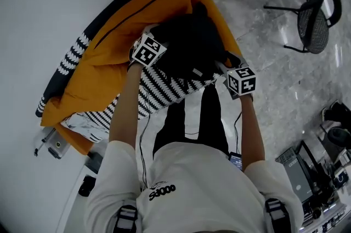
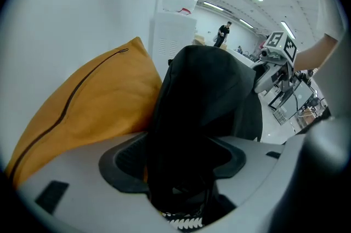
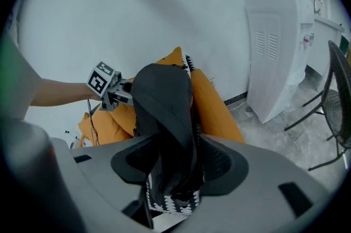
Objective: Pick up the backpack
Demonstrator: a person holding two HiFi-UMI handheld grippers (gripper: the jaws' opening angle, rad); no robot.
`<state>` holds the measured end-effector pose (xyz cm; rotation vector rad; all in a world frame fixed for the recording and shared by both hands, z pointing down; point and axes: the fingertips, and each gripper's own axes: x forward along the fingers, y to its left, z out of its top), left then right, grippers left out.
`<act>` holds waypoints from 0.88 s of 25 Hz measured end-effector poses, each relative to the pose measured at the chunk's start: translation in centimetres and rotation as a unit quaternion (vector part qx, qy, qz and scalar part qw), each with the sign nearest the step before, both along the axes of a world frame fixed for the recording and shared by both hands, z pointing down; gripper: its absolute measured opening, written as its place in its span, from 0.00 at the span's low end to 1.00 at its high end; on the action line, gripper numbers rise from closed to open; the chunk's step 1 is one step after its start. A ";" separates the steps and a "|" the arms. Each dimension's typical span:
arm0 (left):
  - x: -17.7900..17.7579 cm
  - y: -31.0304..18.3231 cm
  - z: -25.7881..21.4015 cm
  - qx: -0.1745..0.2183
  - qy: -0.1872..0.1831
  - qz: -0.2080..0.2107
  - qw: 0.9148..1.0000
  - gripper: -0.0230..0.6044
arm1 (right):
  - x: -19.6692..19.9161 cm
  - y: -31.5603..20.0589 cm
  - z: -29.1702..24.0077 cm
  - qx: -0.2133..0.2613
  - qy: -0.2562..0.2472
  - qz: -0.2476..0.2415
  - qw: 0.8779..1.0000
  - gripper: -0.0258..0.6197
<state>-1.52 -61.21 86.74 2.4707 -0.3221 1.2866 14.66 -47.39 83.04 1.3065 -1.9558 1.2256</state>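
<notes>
White wall (image 1: 49, 1) bounds the work area on one side; grey stone floor (image 1: 285, 78) extends on the other, with a black chair (image 1: 312, 21) standing on it.

1. Task item. The backpack (image 1: 189, 43) is black, soft and matte, with rounded, slumping sides. It rests on an orange cushion (image 1: 126, 34) and on a black-and-white zigzag cloth (image 1: 164, 86), directly ahead of the person and between both tools.

2. Left gripper (image 1: 156, 46). Jaws are spread wide. The backpack (image 2: 203, 95) stands between them, but a sliver of orange shows beside one pad, so the pads are not pressing: released.

3. Right gripper (image 1: 227, 70). Jaws are clenched on a fold of the backpack (image 3: 164, 100), with fabric filling the gap.

4. View differences.
- Head view: shows both arms reaching to opposite sides of the backpack, and the full spread of cushion and cloth. The jaw tips are not readable here.
- Left gripper view (image 2: 181, 155): shows a white water dispenser (image 2: 173, 34) with its bottle, ceiling light strips and a distant standing person.
- Right gripper view (image 3: 173, 163): shows the dispenser's (image 3: 274, 45) side panel, and the zigzag cloth below the jaws.
</notes>
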 end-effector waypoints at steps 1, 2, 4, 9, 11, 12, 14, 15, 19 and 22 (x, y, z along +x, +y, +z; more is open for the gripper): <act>0.2 -0.1 0.1 0.001 0.003 0.006 1.000 0.47 | -0.2 -0.2 0.2 0.001 -0.001 -0.006 1.000 0.38; 0.4 -0.2 0.2 0.003 0.006 0.011 1.000 0.47 | -0.5 -0.5 0.5 0.002 0.000 -0.011 1.000 0.38; 0.7 -0.5 0.4 0.006 0.011 0.017 1.000 0.47 | -0.8 -0.9 1.0 0.001 -0.001 -0.010 1.000 0.38; 0.9 -0.7 1.4 -0.009 0.012 0.018 1.000 0.47 | -0.7 -1.2 1.8 -0.006 -0.022 0.017 1.000 0.38; 1.3 -0.8 1.6 -0.015 0.012 0.015 1.000 0.47 | -0.6 -1.2 2.0 -0.005 -0.024 0.019 1.000 0.38; 1.5 -0.8 1.7 -0.018 0.012 0.012 1.000 0.47 | -0.5 -1.1 2.1 -0.004 -0.023 0.020 1.000 0.37; 1.9 -0.8 1.7 -0.017 0.012 0.007 1.000 0.46 | -0.2 -1.1 2.3 -0.003 -0.022 0.024 0.999 0.37; 2.0 -0.8 1.7 -0.015 0.013 0.004 1.000 0.44 | -0.2 -1.2 2.3 -0.004 -0.023 0.026 0.999 0.37; 1.7 -0.1 1.7 -0.018 0.016 -0.012 1.000 0.35 | -0.4 -1.2 2.2 -0.002 -0.023 0.031 0.999 0.33; 1.8 0.2 1.4 -0.017 0.021 -0.018 0.999 0.32 | -0.5 -1.1 2.1 -0.003 -0.019 0.035 0.999 0.30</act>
